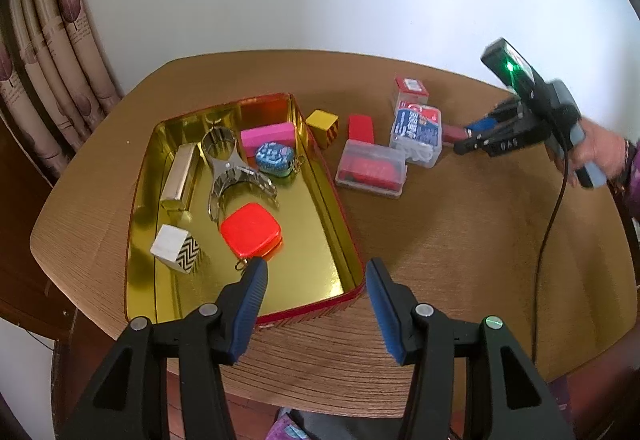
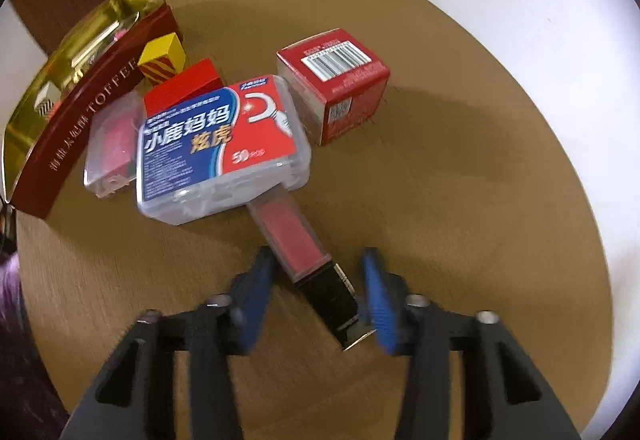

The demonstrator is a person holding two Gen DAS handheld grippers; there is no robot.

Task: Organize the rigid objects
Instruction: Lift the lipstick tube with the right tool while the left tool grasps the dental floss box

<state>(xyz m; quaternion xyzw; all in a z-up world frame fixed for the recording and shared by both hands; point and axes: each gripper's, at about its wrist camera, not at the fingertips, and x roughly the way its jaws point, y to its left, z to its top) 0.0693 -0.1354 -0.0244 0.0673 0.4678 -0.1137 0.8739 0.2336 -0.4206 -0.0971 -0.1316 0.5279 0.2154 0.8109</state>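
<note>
Roughly half done, judging by the count. Wooden table [image 1: 440, 240] holds everything.

Red toffee tin [image 1: 338, 217], open, gold inside, sits at the table's left. Already in it: metal clip [image 1: 228, 167], silver bar [image 1: 180, 175], red square case [image 1: 251, 228], pink block [image 1: 268, 133], white zigzag cube [image 1: 176, 248], blue patterned case [image 1: 274, 158].

Still outside, clustered just beside the tin's right wall: floss box [image 2: 216, 143], clear case with red contents [image 1: 372, 169], red carton [image 2: 336, 79], red block [image 1: 361, 127], yellow cube [image 1: 323, 121]. Six items left, counting the one in hand.

Left gripper [image 1: 316, 296]: jaws spread, nothing between them, hovering over the tin's near right corner.

Right gripper [image 2: 316, 292]: pinching the lip gloss tube [image 2: 296, 236]. The tube lies diagonally between the pads, black cap toward the wrist, pink end touching the floss box. Picture is blurred, but both pads appear to meet the tube.

Judgement: the tube goes to the tin next; the diagonal grip may let it swivel.
</note>
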